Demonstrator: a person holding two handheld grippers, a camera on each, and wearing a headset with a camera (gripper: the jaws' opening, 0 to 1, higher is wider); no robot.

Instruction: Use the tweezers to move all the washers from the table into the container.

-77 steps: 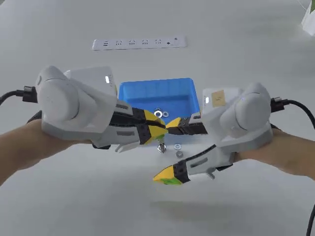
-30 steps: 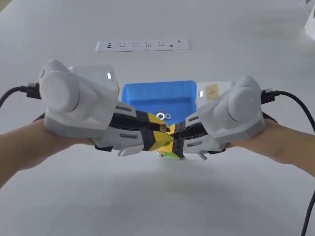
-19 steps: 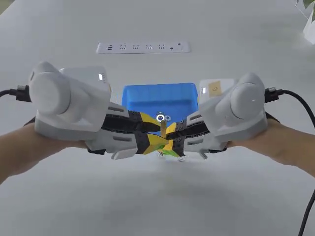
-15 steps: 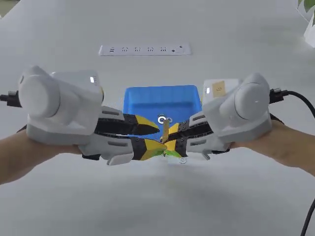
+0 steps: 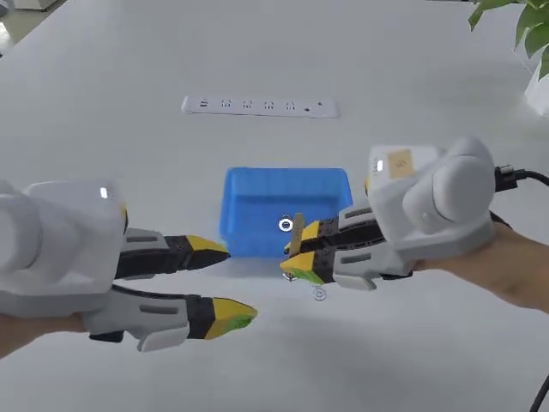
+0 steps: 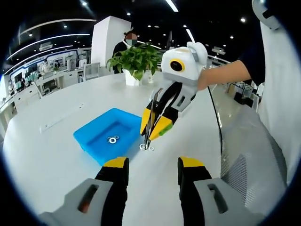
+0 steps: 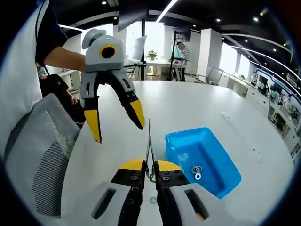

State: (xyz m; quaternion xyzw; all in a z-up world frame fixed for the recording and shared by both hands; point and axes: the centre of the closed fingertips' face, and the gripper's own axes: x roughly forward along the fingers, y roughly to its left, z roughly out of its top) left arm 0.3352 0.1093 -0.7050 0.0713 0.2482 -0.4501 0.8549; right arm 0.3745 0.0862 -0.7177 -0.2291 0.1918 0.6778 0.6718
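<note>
While my right gripper [image 5: 298, 251] clamped tweezers [image 5: 296, 233] mid-frame, left gripper [image 5: 232, 281] wide, I figured a skewed pinch could flick the washer [image 5: 319, 293].

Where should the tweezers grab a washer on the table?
Likely its ring wall: one tweezers tip through the hole, one outside the rim, coming down steeply from above. The washer lies flat on the table, so no side edge is exposed.

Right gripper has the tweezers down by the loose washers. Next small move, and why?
Probably pinch one: the right gripper is shut on the thin metal tweezers, whose tips sit at the small metal washers lying beside the blue plastic container. Gripping a washer before lifting seems best; the open left gripper stands apart.
</note>
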